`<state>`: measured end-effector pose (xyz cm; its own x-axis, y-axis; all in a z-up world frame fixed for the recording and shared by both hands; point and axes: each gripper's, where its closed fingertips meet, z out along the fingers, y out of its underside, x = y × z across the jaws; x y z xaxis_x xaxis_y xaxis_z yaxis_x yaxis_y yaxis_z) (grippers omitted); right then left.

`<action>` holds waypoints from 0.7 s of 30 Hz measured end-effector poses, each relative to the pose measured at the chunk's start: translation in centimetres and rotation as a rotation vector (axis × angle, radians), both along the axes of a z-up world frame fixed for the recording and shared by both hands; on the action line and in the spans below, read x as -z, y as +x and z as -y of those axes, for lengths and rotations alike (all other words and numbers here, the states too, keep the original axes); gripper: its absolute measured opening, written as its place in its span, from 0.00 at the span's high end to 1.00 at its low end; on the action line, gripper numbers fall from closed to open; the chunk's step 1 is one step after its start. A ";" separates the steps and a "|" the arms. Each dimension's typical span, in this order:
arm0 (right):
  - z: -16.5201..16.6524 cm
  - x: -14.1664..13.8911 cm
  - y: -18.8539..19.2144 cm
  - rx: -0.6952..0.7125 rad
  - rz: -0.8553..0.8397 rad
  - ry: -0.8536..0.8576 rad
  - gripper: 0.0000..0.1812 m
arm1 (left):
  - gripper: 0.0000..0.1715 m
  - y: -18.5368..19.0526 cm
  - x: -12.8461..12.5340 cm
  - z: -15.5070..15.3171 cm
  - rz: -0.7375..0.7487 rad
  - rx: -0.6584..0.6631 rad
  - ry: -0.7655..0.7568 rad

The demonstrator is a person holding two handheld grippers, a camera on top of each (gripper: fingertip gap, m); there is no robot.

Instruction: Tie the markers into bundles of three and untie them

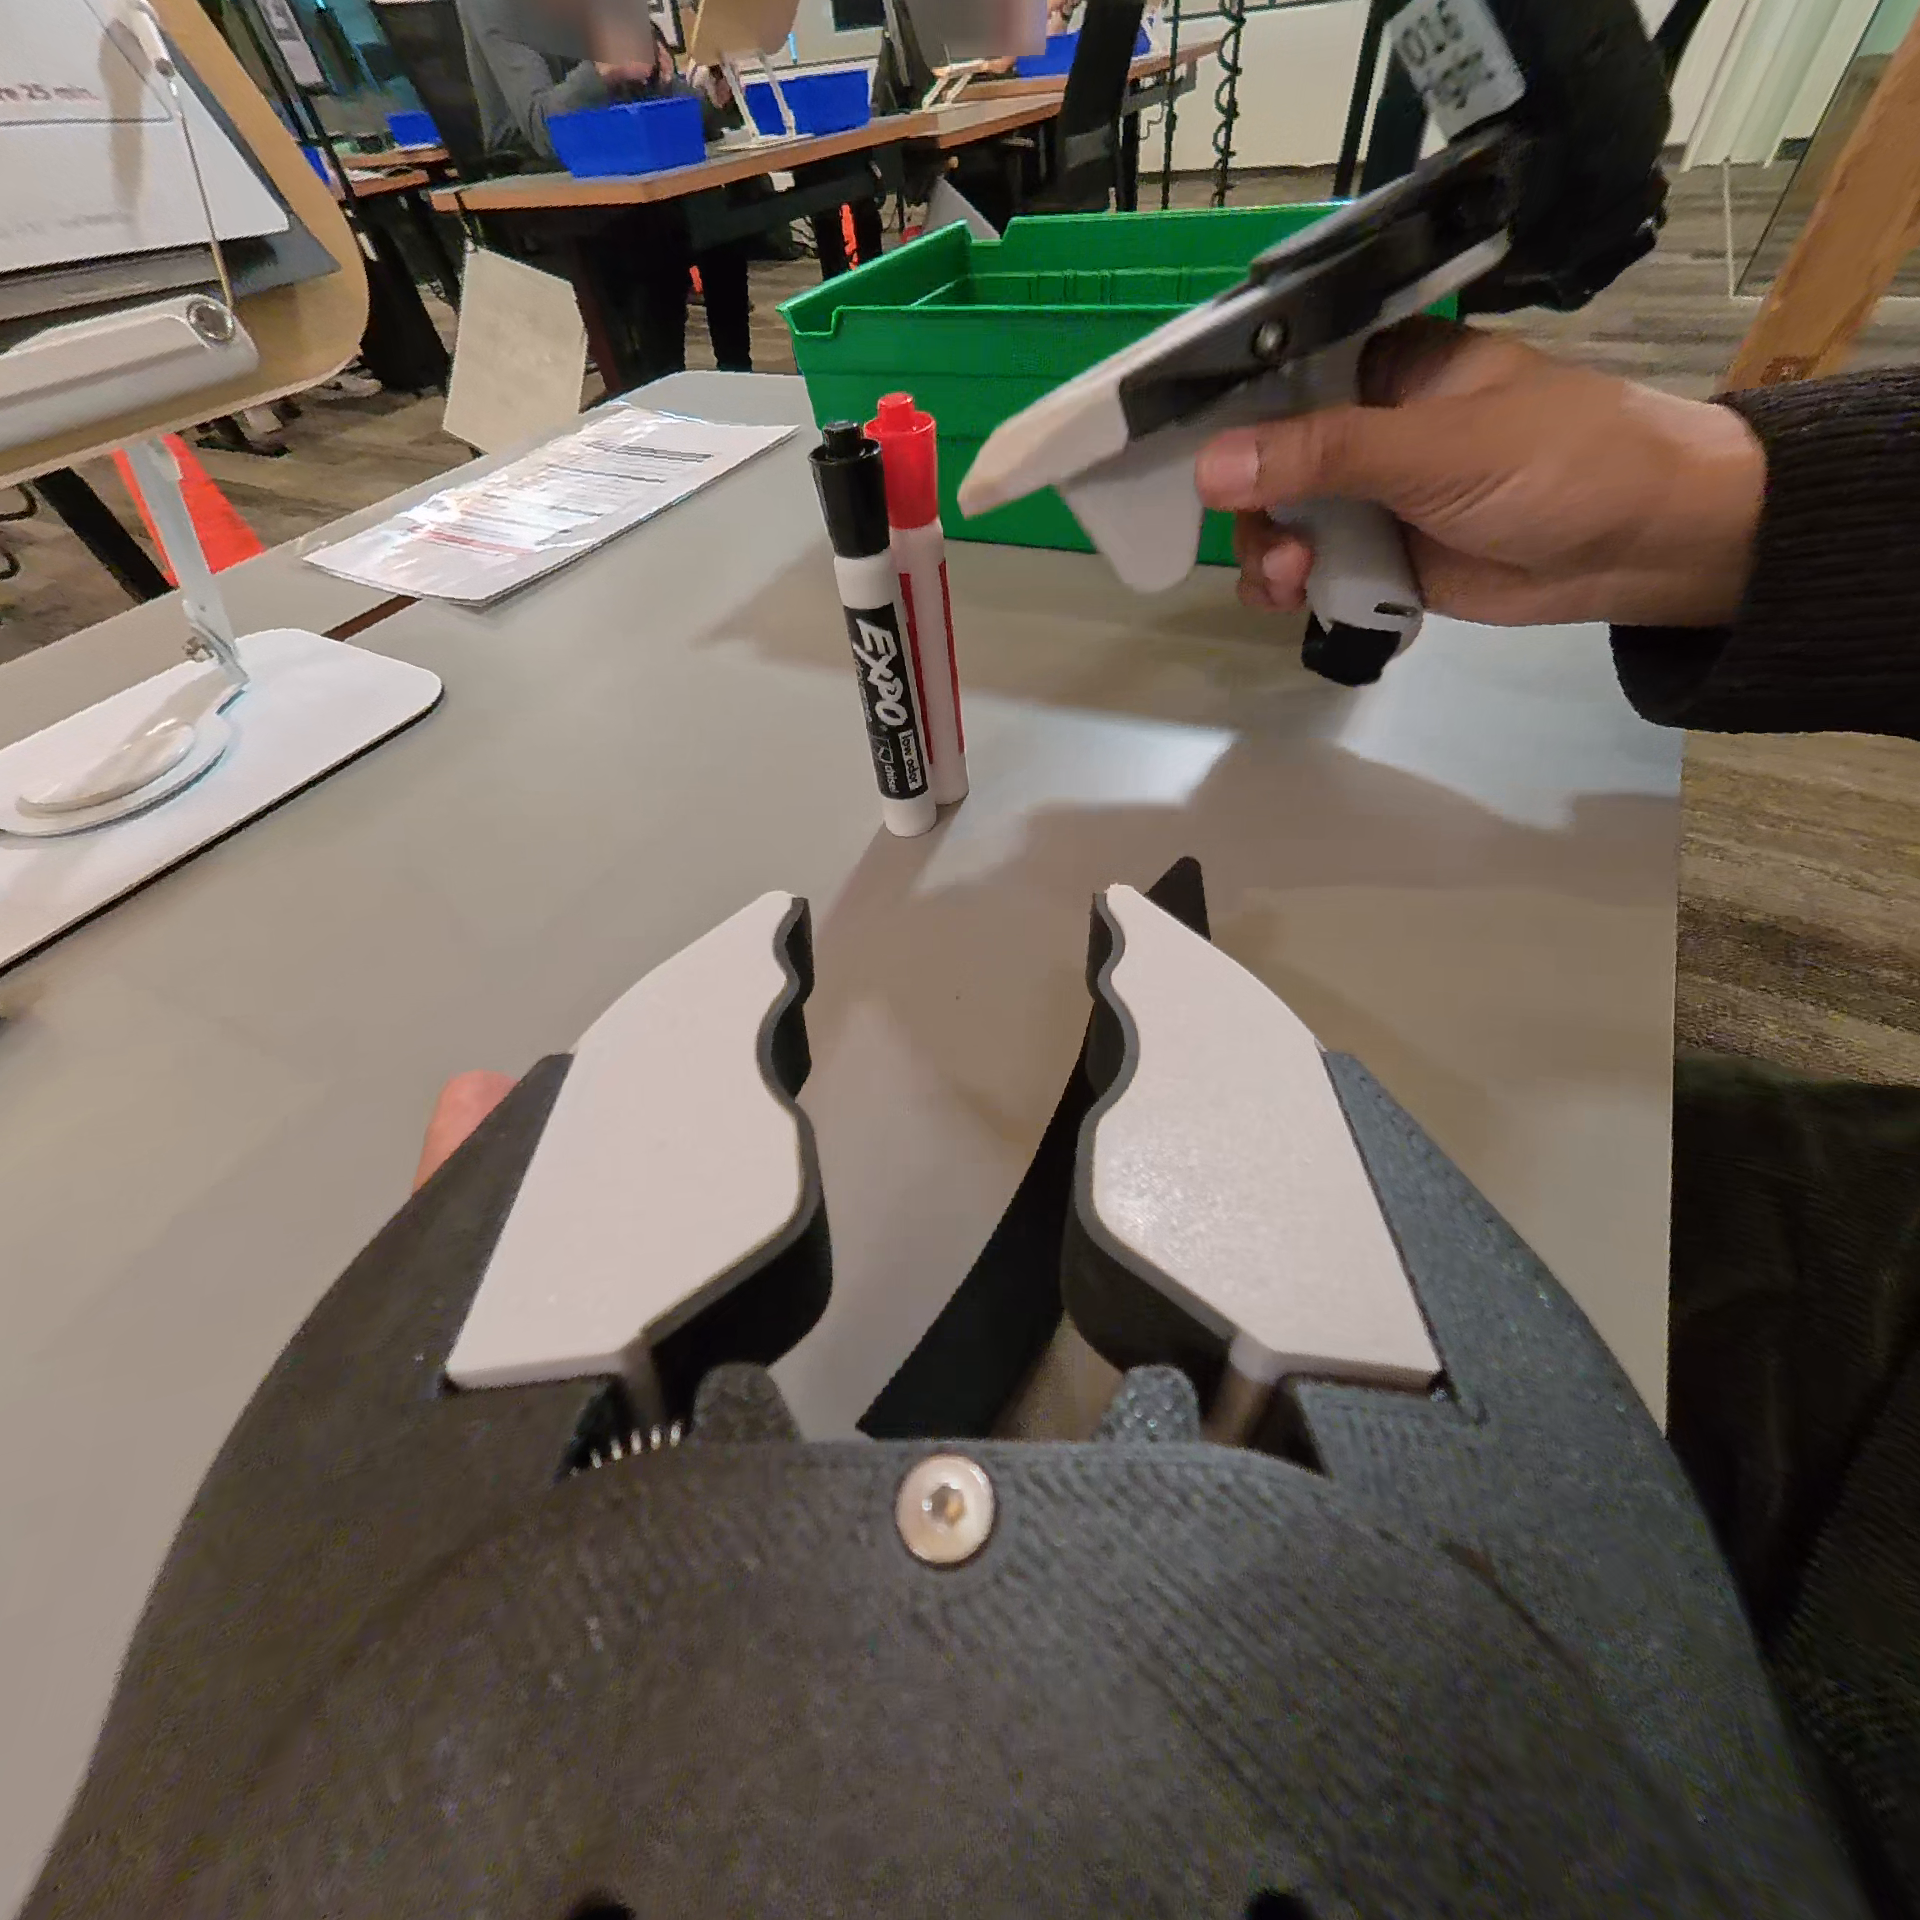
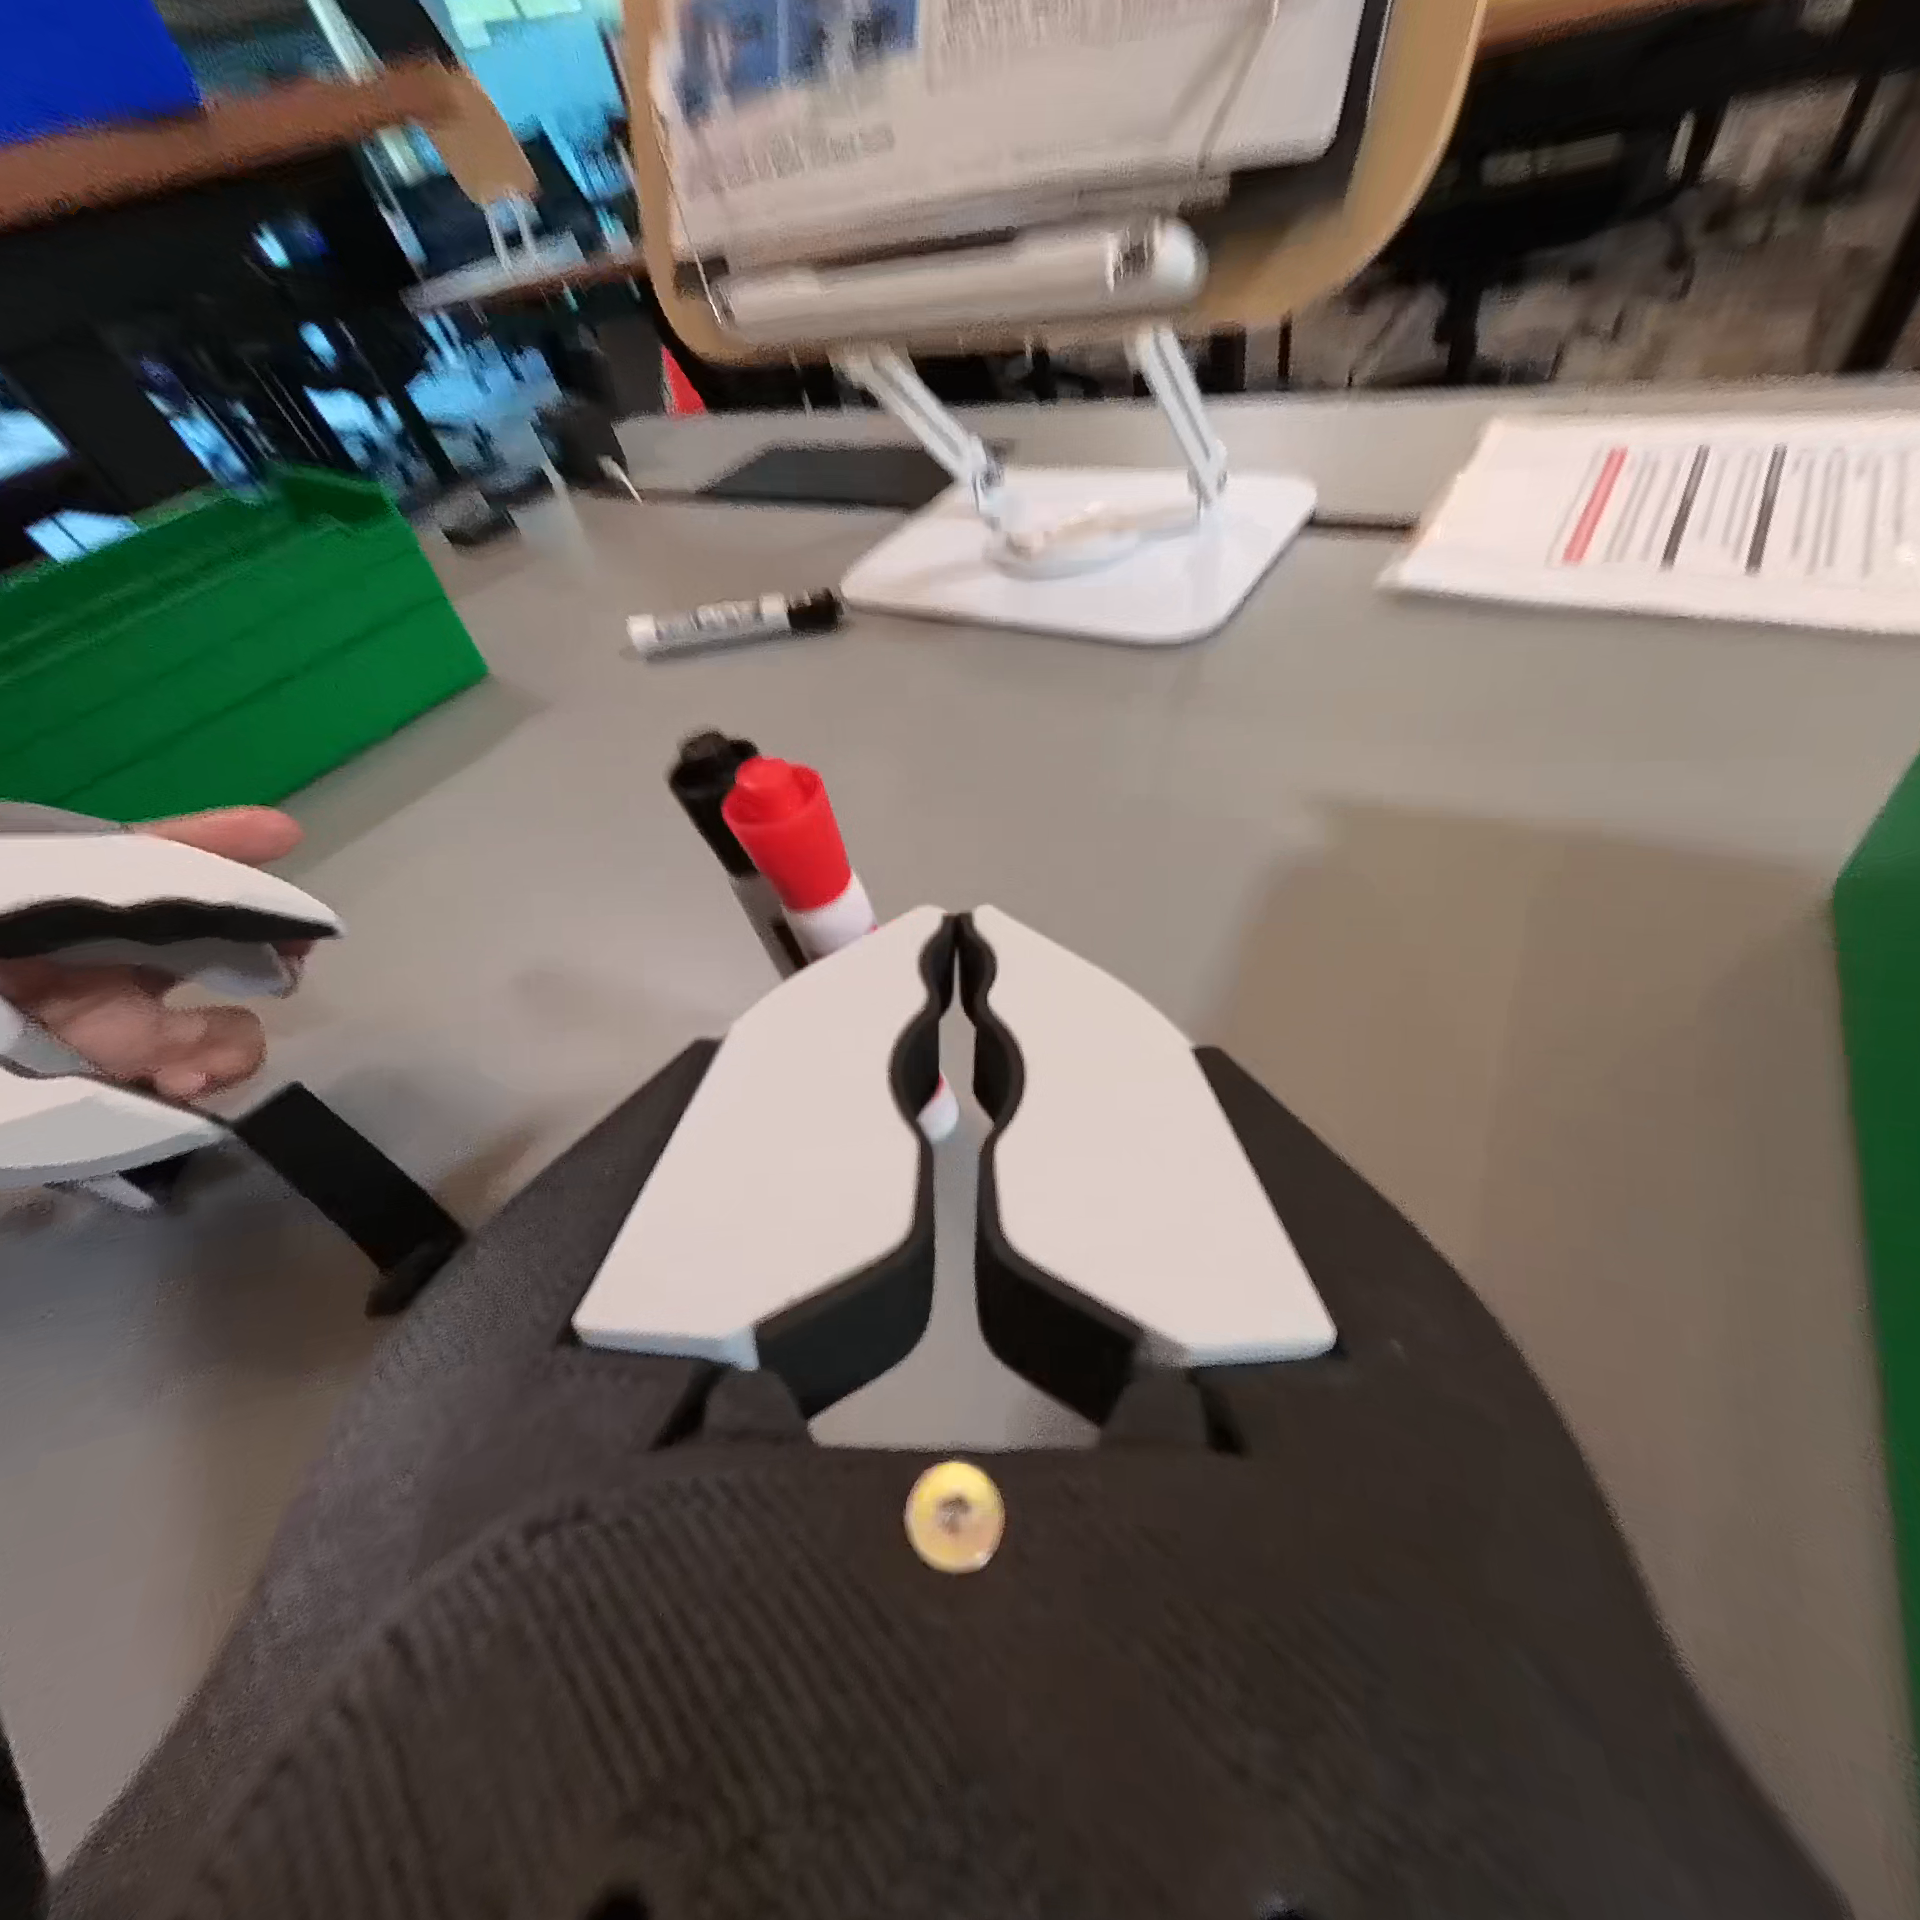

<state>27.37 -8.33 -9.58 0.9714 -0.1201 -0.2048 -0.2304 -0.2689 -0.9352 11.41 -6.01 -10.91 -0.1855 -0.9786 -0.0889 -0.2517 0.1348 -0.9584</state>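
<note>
A black marker (image 1: 871, 634) and a red marker (image 1: 920, 592) stand upright side by side on the grey table (image 1: 520, 935). My left gripper (image 1: 951, 909) is open and empty, just short of them. A black strap (image 1: 1039, 1247) shows under its right finger. My right gripper (image 1: 982, 494) is shut and empty, in the air up and to the right of the markers. In the right wrist view its tips (image 2: 956, 920) meet above the red marker (image 2: 790, 842) and the black marker (image 2: 712, 800). Another black marker (image 2: 732, 621) lies on the table. The left gripper (image 2: 260, 940) and the strap (image 2: 343, 1184) show at the left.
A green bin (image 1: 935, 343) stands behind the markers; it also shows in the right wrist view (image 2: 208, 644). A white stand (image 1: 208, 727) with a board is at the left. A laminated sheet (image 1: 561, 499) lies at the back. The table edge (image 1: 1673, 935) is at the right. There is about 15 cm between the tips of the two grippers. My right gripper is the nearer one to the black marker (image 2: 712, 800): about 5 cm, against 12 cm. The strap (image 2: 343, 1184) lies some 8 cm from my left tips, 25 cm from my right tips. It turns up in the left wrist view (image 1: 1012, 1306) as well.
</note>
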 end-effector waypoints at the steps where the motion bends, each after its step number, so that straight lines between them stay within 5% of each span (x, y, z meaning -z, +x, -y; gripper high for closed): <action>1: 0.0 1.0 -0.1 0.002 -0.003 -0.053 1.00 | 0.69 0.1 0.0 0.1 -0.001 0.003 -0.001; 9: 0.3 6.6 -1.1 -0.024 0.059 -0.352 1.00 | 0.69 0.6 0.1 0.2 -0.011 0.010 -0.009; 21: 0.0 8.2 -2.0 -0.079 0.067 -0.454 1.00 | 0.70 0.1 0.0 -0.1 -0.007 -0.009 -0.027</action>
